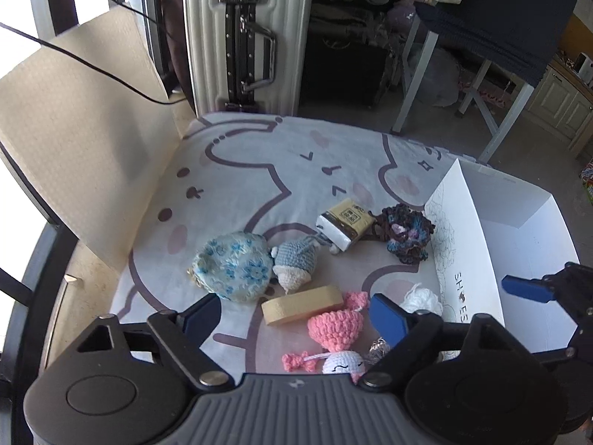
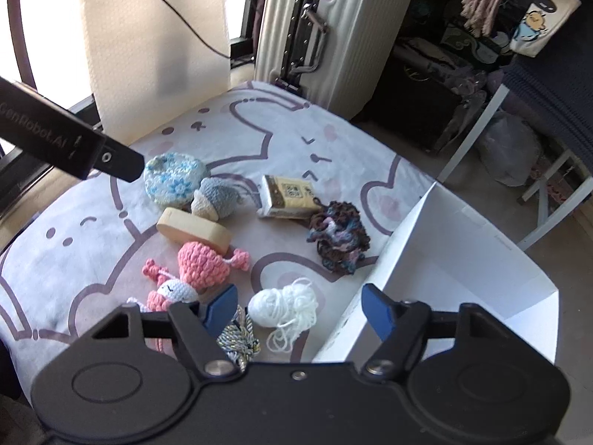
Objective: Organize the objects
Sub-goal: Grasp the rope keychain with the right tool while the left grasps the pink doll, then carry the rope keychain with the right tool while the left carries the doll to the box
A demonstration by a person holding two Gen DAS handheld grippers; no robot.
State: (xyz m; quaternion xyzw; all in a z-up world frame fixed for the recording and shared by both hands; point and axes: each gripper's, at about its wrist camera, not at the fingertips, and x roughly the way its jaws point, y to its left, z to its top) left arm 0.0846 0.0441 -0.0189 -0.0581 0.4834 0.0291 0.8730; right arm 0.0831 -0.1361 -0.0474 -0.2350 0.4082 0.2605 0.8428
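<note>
Left hand-held gripper (image 1: 296,315): black linkages, blue pads, silver screws; right hand-held gripper (image 2: 300,306) alike.

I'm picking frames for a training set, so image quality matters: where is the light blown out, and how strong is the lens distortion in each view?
Left wrist view: the window at the left edge is blown out white, the tall ribbed white suitcase bows and leans, and corners go dark. Right wrist view: the window behind the beige cardboard sheet is overexposed, the white open shoebox looks bright but readable, and straight edges curve.
</note>
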